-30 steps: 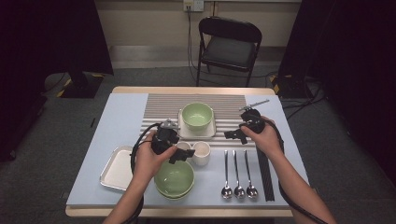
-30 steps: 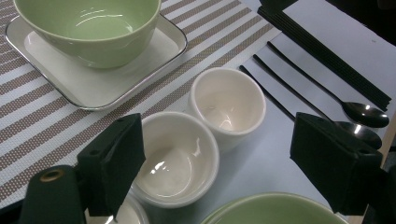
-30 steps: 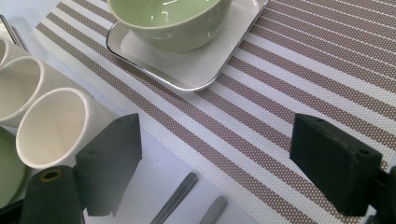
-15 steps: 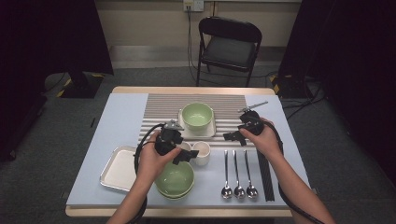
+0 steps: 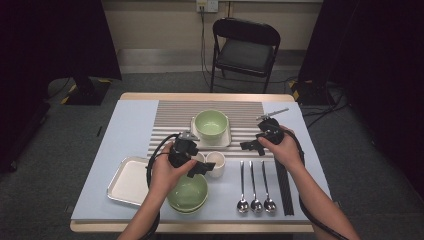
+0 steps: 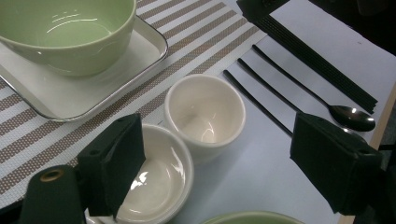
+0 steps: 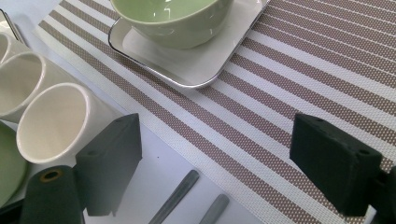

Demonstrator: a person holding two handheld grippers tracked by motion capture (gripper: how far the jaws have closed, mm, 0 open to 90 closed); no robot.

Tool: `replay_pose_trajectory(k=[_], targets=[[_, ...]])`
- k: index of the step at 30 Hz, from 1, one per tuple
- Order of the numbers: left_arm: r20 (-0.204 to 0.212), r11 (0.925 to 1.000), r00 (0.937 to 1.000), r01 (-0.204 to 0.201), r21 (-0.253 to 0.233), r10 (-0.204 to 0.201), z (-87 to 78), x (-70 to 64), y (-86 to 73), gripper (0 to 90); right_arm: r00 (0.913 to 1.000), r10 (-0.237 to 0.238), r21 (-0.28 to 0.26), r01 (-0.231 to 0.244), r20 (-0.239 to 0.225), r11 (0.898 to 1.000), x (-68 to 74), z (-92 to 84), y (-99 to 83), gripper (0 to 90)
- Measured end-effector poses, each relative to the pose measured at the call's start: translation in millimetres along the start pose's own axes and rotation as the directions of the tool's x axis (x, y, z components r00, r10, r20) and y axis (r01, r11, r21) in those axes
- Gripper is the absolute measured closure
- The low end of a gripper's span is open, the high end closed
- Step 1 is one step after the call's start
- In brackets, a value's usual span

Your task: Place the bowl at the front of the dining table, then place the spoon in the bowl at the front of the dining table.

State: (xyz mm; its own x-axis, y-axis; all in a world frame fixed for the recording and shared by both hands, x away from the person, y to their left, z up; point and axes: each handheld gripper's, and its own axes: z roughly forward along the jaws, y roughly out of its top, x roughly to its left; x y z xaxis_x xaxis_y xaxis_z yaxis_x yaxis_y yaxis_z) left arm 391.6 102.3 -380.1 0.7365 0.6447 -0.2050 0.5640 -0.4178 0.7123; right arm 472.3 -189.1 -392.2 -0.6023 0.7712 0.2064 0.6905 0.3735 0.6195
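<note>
Left gripper [image 6: 215, 158] hangs with jaws spread wide over two white cups [image 6: 205, 112] sitting side by side at the striped mat's [image 6: 196, 51] edge, likely lining up a grab, while right gripper [image 7: 215, 163] waits released over the mat.

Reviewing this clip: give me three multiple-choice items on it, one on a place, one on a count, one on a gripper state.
1. Where does the far green bowl sit?
A. on a square white plate
B. on the chair
C. on the floor

2. How many spoons lie in a row?
A. one
B. three
C. six

3. How do the left gripper's jaws stand?
A. shut on a cup
B. shut on nothing
C. open

Key: 1 A, the plate's rim shows around the bowl. 2 B, three lie side by side. 3 C, wide gap above the white cup.
</note>
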Motion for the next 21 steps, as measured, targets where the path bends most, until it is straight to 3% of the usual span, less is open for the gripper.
replay_pose_trajectory(k=[21], targets=[[0.021, 1.0000, 0.9998, -0.003, 0.003, 0.002, 9.6, -6.7, 0.4, 17.3, 1.0000, 0.004, 0.004, -0.004, 0.005, 1.000, -3.8, -2.0, -4.3, 16.2]])
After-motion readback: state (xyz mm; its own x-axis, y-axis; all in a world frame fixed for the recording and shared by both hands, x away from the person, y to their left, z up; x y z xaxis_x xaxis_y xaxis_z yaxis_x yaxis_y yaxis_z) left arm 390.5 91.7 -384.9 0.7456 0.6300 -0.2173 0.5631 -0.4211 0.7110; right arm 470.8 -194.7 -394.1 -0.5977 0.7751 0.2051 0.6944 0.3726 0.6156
